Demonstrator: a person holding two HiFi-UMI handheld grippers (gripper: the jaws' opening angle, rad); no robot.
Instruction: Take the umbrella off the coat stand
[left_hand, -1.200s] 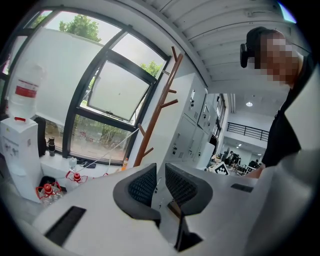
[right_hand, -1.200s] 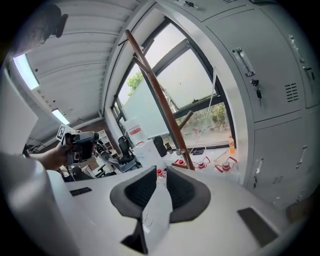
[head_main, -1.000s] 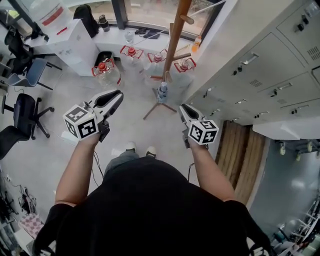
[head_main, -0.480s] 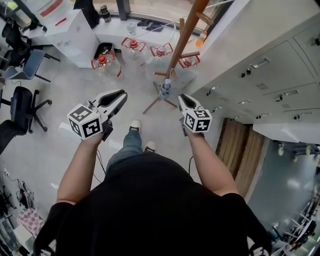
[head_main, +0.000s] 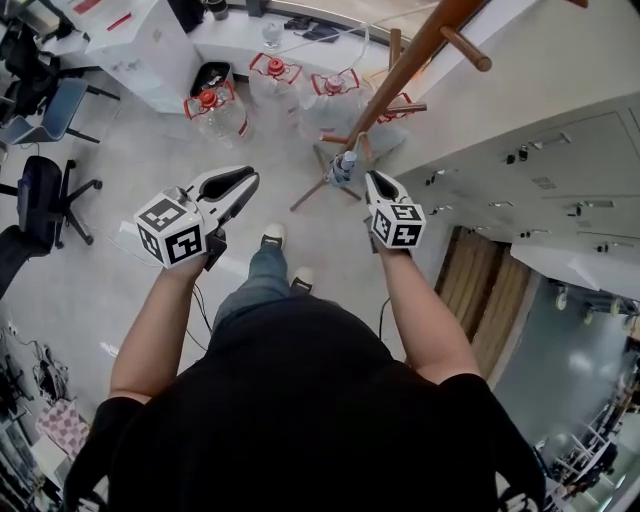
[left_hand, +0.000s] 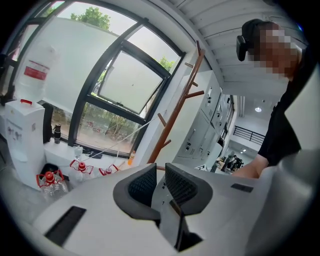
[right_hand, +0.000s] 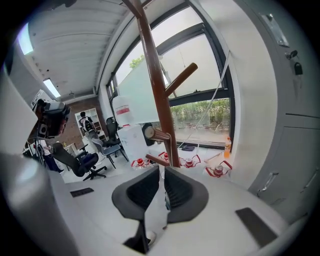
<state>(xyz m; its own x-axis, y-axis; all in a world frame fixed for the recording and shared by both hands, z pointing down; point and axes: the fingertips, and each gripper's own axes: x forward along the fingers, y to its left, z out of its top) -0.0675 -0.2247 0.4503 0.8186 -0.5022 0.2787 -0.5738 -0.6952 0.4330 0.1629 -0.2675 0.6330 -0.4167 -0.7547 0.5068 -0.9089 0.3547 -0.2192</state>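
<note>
The wooden coat stand (head_main: 400, 75) leans across the head view from its floor base to the top right. A small grey-blue folded umbrella (head_main: 344, 168) hangs low on it. My right gripper (head_main: 372, 178) is just right of the umbrella, its tips close to it. Its jaws are closing to a narrow gap, and nothing is pressed between the pads. In the right gripper view (right_hand: 162, 170) the pole (right_hand: 155, 90) and two pegs rise just beyond the tips. My left gripper (head_main: 250, 178) hangs to the left, apart from the stand, slightly open and empty (left_hand: 161, 167).
Several large water jugs (head_main: 215, 110) with red caps stand on the floor behind the stand's base. A white cabinet (head_main: 140, 50) and office chairs (head_main: 45, 200) are at the left. Grey lockers (head_main: 560, 150) line the wall at the right. The person's feet (head_main: 272, 237) are below the grippers.
Both grippers have moved forward and down toward the stand. The right one has come up beside the umbrella and its jaws have narrowed.
</note>
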